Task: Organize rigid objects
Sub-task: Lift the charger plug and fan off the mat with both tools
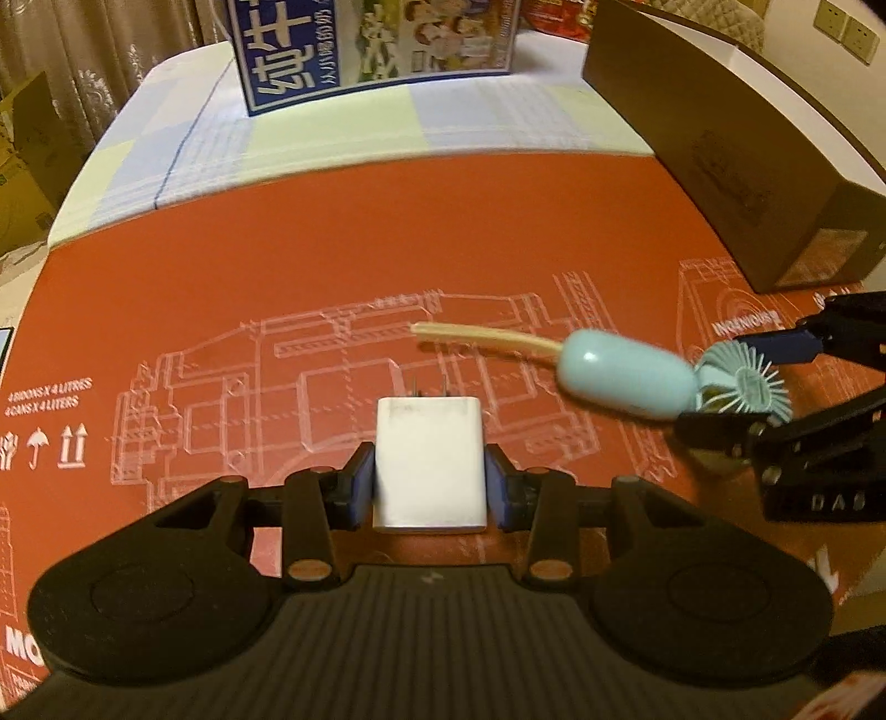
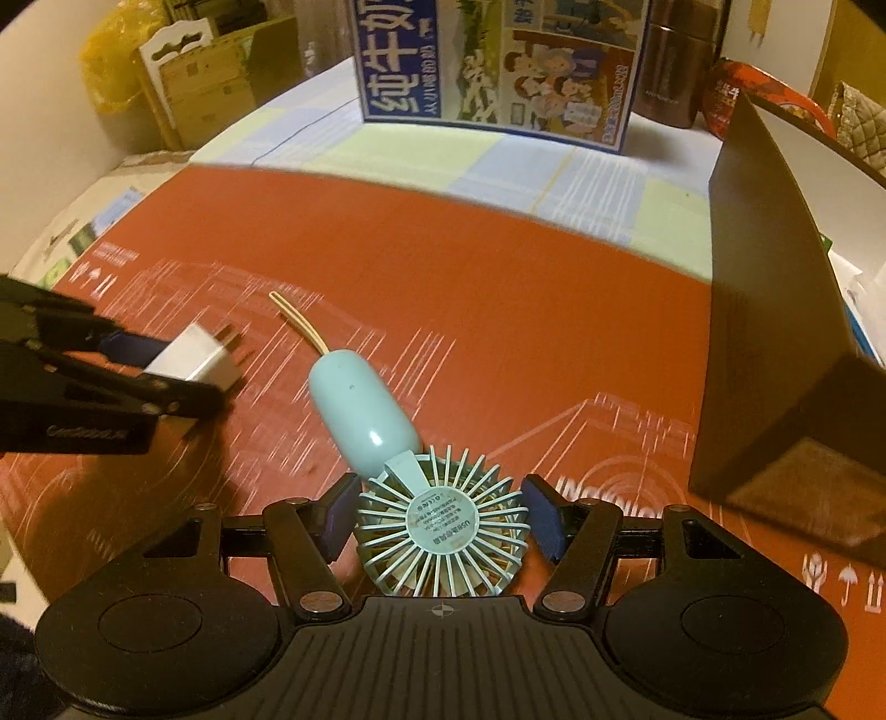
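Left gripper (image 1: 429, 476) pinches charger (image 1: 429, 471), right gripper (image 2: 440, 518) clamps fan (image 2: 440, 523) by its rounded grille near the mat's (image 1: 387, 232) right edge; fan may slip or pivot.

Warm, dim light falls on patterned curtains (image 1: 111, 50) at the far left corner. A wall socket (image 1: 847, 27) sits right; stacked cardboard boxes (image 2: 210, 83) crowd beyond the table's (image 1: 498, 116) far left edge.

Open red mat (image 1: 387, 232) ahead; brown box (image 1: 720, 166) blocks right; milk carton (image 1: 382, 44) beyond.
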Motion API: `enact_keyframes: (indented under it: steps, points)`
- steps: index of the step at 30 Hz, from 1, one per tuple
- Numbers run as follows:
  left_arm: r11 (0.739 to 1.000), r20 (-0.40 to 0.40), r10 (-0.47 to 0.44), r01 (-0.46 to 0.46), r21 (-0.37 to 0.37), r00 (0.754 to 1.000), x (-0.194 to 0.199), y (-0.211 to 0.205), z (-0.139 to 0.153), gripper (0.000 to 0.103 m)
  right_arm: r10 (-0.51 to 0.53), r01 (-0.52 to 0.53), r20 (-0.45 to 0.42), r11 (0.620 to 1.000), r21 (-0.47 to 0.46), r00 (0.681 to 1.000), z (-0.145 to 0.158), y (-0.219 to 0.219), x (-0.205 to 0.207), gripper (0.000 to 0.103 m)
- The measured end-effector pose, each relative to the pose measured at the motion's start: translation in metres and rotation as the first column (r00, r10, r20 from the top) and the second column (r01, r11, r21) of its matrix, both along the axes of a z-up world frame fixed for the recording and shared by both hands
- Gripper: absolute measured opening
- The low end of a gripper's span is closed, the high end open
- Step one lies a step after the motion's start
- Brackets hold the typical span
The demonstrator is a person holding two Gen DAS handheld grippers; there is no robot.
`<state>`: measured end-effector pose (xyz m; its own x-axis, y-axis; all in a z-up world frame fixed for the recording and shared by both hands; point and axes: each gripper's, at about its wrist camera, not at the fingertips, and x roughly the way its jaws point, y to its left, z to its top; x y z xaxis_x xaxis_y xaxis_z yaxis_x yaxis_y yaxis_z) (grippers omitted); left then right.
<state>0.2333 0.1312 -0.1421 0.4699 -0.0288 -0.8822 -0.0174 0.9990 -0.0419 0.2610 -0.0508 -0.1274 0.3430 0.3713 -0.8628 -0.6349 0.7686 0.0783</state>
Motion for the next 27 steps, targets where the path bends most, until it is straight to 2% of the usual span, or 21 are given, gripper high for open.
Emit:
enact_keyframes:
  steps: [7,27]
  points:
    - [1.0,-0.014,0.009,-0.009,-0.02,1.0,-0.008,-0.01,0.002,0.036,0.051,-0.051,-0.007,0.999,-0.016,0.999,-0.003,0.002,-0.011,0.06]
    - [0.999,-0.001,0.021,-0.021,0.037,1.0,-0.009,-0.024,-0.002,0.036,0.024,-0.024,0.006,0.999,-0.023,1.0,-0.008,-0.001,-0.016,0.06]
